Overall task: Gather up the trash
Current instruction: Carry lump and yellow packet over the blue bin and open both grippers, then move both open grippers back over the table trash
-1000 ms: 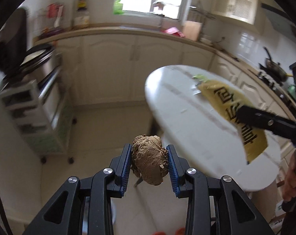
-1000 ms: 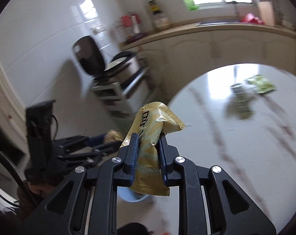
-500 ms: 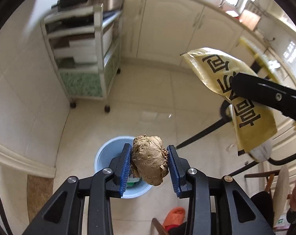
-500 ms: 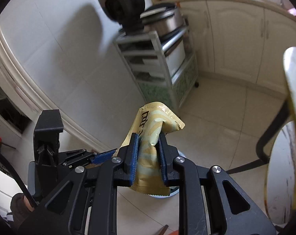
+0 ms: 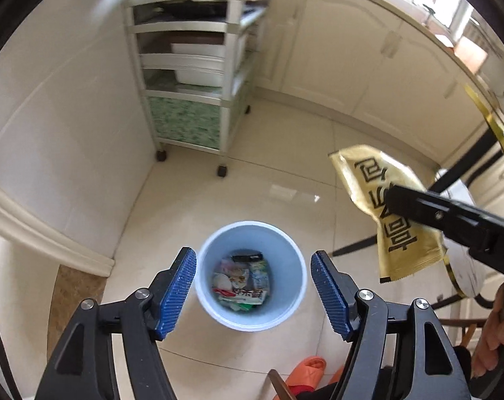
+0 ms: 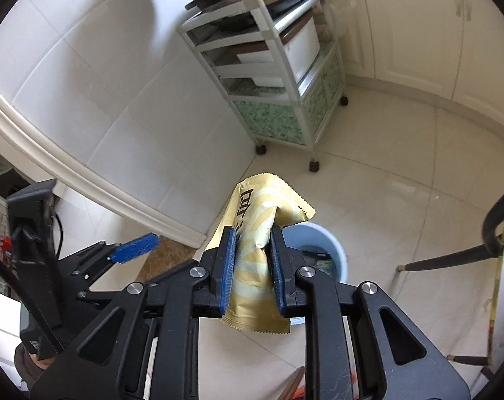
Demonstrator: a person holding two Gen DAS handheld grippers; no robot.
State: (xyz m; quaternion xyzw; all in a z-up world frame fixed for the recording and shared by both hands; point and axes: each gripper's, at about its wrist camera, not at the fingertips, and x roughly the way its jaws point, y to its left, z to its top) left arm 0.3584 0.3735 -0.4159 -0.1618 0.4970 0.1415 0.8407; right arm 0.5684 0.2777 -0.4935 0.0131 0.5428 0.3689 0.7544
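Observation:
My left gripper [image 5: 253, 278] is open and empty, directly above a light blue bin [image 5: 252, 233] on the floor that holds several wrappers [image 5: 241, 283]. The brown ginger lump is not visible. My right gripper [image 6: 252, 256] is shut on a yellow snack wrapper [image 6: 255, 233], held above and just left of the bin [image 6: 332, 250]. The wrapper also shows in the left wrist view [image 5: 382, 206], to the right of the bin, gripped by the right gripper's finger [image 5: 452, 216]. The left gripper's blue pad [image 6: 135, 248] shows at the left of the right wrist view.
A wheeled metal shelf cart [image 5: 195, 76] stands against the white tiled wall, also in the right wrist view [image 6: 275, 76]. Cream cabinets [image 5: 368, 53] line the back. Dark table legs [image 6: 452, 256] and a gold-rimmed table edge [image 5: 495, 133] are at right. An orange slipper [image 5: 308, 373] lies below the bin.
My left gripper has opened and the ginger lump has left it; both grippers have moved down toward the bin. The right gripper still holds the yellow wrapper.

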